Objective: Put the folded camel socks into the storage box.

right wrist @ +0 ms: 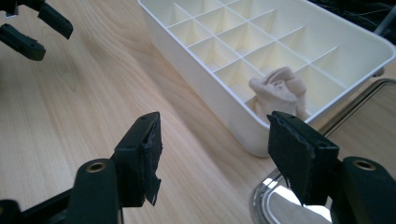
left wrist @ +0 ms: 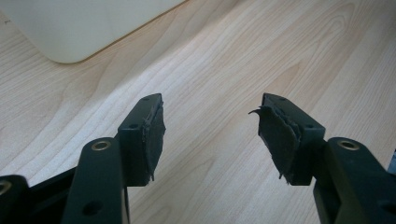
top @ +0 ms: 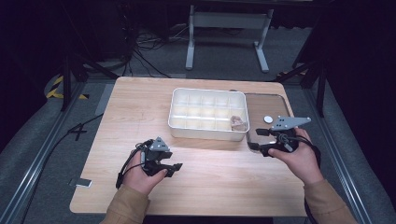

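Wooden table (top: 140, 107) spreads bare and wide around both grippers. White divided tray (top: 208, 114) sits ahead of the right gripper (top: 258, 140), its near corner just beyond the fingertips; a glossy metal tray (top: 271, 105) butts against its far side, rim passing under the right-hand finger. Crumpled beige cloth (right wrist: 279, 91) lies in the tray's corner compartment, just past the right gripper's spread, empty jaws. Left gripper (left wrist: 210, 126) gapes open too, nothing between, over open wood with the tray's rounded corner well ahead.

A white disc (top: 268, 119) lies on the metal tray (top: 280, 103); cables (top: 149, 51) cross the floor.
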Available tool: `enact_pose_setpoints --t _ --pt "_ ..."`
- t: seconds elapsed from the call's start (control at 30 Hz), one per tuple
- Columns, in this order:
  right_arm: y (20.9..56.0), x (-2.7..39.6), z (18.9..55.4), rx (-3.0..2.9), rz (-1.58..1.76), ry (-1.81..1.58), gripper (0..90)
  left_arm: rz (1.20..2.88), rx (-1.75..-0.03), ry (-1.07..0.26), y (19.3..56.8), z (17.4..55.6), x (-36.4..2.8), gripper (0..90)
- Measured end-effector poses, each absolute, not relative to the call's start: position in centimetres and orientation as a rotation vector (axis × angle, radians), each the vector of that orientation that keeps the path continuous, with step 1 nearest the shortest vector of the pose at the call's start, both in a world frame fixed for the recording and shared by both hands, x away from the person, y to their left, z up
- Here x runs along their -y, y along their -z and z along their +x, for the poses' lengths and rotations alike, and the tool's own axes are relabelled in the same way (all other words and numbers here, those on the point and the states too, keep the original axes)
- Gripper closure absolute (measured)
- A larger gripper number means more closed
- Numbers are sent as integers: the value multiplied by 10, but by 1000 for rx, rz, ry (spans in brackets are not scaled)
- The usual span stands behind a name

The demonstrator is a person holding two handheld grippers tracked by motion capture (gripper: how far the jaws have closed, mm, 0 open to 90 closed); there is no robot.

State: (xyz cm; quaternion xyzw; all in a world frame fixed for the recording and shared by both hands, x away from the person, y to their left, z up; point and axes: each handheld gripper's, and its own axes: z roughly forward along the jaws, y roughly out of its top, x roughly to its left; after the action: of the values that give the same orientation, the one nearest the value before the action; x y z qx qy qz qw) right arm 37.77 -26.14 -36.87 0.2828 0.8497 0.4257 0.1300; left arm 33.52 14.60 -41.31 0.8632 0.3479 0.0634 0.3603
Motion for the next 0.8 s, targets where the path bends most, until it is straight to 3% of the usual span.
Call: enact_pose_setpoints --t 0.3,0.8 --pt "394 255 352 -2482 820 -1291 354 2231 -885 -168 412 336 -145 412" --pt "420 239 342 -2591 723 -1216 352 2281 -867 -157 414 339 -151 380"
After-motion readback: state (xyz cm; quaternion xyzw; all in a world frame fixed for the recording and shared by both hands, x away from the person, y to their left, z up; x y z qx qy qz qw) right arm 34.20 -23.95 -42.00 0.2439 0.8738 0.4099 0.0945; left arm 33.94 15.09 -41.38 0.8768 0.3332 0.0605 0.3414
